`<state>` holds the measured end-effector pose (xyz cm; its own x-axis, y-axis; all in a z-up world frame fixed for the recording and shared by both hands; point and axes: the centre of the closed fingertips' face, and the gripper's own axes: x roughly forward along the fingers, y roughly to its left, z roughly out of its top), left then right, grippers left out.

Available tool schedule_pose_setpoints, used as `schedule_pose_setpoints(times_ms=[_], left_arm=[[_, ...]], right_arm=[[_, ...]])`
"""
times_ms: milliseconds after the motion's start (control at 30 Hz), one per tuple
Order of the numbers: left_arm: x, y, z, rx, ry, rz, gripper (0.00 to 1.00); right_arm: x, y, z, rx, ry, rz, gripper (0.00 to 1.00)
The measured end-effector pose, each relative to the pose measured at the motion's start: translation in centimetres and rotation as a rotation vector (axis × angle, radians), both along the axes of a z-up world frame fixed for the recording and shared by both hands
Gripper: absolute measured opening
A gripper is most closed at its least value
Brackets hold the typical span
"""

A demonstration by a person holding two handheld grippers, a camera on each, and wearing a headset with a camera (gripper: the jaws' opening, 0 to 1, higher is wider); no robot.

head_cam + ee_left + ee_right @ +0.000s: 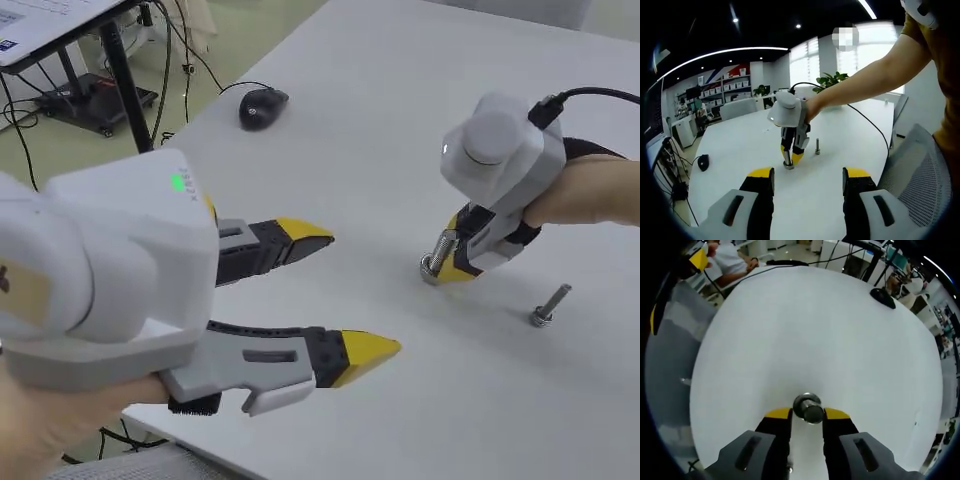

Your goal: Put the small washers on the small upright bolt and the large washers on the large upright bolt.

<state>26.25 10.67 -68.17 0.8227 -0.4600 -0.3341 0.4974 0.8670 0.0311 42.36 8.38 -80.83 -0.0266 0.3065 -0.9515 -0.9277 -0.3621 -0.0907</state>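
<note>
Large bolt (440,252): stands on the worktop (400,120), toward 3 o'clock in the head view. The thread points up, and a ring sits at its foot; whether that is a washer or the bolt's own head cannot be told.
Right tongs (450,268): pinching the large bolt low on its shank, with a yellow tip on either side of it in the right gripper view. Judged to be a steadying hold, so the bolt does not tip while washers go on.
Small bolt (551,304): stands free at 4 o'clock from the large bolt, near it but apart. It is upright in the left gripper view, with a ringed collar at its base.
Left tongs (345,292): spread wide and holding nothing, at 9 o'clock from the large bolt and well apart, tips aimed toward both bolts. Judged to be the free tool for bringing a washer.
Mouse (263,106): at 11 o'clock from the large bolt, well apart; no part in the work.
Stage: judged to be preparation, with one bolt held and the feeding tool unloaded.
</note>
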Motion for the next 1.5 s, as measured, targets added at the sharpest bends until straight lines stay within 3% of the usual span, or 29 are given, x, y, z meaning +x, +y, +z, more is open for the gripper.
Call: schedule_pose_setpoints(times_ms=[300,500,667,833,933,1000,1100,1200,1267,1400,1500], left_arm=[[0.0,-1.0,0.3,0.012,-0.004,-0.033,0.54],[-0.1,-2.2,1.0,0.018,-0.021,-0.070,0.54],[-0.4,-3.4,1.5,0.001,-0.027,-0.106,0.54],[-0.9,-4.8,1.3,0.023,-0.015,-0.162,0.54],[-1.4,-5.5,1.3,0.030,-0.011,-0.193,0.54],[-1.7,-5.8,1.2,0.030,-0.007,-0.211,0.55],[-2.0,-5.9,1.4,0.017,-0.004,-0.224,0.55],[-2.2,-6.0,1.4,0.016,-0.002,-0.234,0.55],[-2.3,-6.1,1.4,0.012,0.000,-0.239,0.55],[-2.5,-6.6,1.8,-0.027,-0.010,-0.263,0.54],[-2.7,-6.8,2.0,-0.058,-0.012,-0.283,0.55]], right_arm=[[-0.5,-1.9,1.9,0.051,-0.018,-0.045,0.24],[-1.4,-4.1,4.1,0.124,-0.035,-0.099,0.24],[-2.5,-7.5,5.6,0.190,-0.047,-0.160,0.24],[-3.9,-11.3,7.0,0.255,-0.059,-0.216,0.24],[-5.6,-13.2,8.6,0.312,-0.056,-0.229,0.24],[-7.1,-13.3,10.1,0.404,-0.034,-0.232,0.24],[-9.0,-14.0,11.3,0.484,-0.004,-0.239,0.24],[-10.3,-14.3,11.7,0.535,0.028,-0.260,0.24],[-11.7,-13.9,12.2,0.625,0.058,-0.254,0.24],[-12.9,-13.8,12.4,0.722,0.089,-0.264,0.24],[-13.5,-13.6,12.7,0.828,0.131,-0.297,0.25]])
